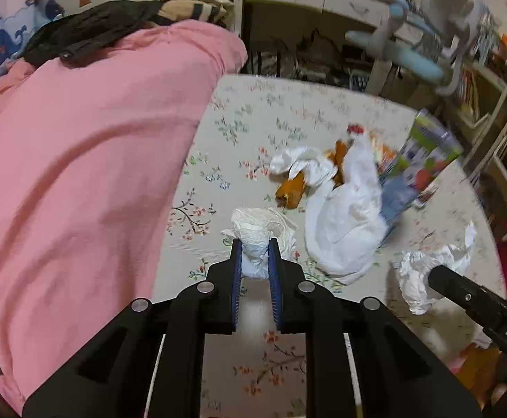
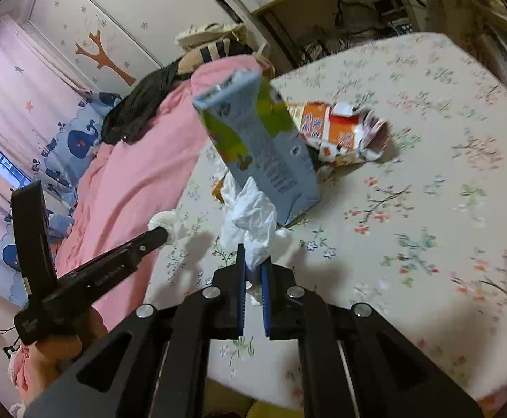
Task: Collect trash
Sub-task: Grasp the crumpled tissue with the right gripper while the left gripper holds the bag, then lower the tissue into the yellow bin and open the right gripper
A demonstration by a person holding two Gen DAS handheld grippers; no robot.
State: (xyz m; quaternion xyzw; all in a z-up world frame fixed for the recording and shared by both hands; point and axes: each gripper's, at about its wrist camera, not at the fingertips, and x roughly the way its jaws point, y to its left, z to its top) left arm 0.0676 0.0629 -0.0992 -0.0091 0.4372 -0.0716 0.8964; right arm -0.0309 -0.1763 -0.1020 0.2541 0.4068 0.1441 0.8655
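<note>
A bed is shown from 2 wrist cameras, with trash scattered on its floral sheet [image 1: 253, 111] beside a pink duvet [image 1: 89, 146].

The left tool [image 1: 255, 244] is closed on a crumpled white tissue [image 1: 258, 223], which is pinched between the blue pads near the duvet's edge. The right tool [image 2: 253, 256] is closed on a 2nd wad of crumpled white paper [image 2: 256, 216], a little further along the sheet.

Between and behind the 2 wads, a white plastic bag [image 1: 344, 230] is slumped over an orange wrapper [image 1: 291, 191]. A blue and green carton [image 2: 263, 146] is tilted just behind the bag, and a crushed orange and white carton [image 2: 344, 132] lies further back.

The tissue and paper are judged very light, soft and easily squashed, so a firm pinch through the thick middle of each wad is advised; a loose corner could tear away. The bag is thought limp and slippery and best taken where it is bunched. The cartons look light and stiff, and are best held across a narrow side.
</note>
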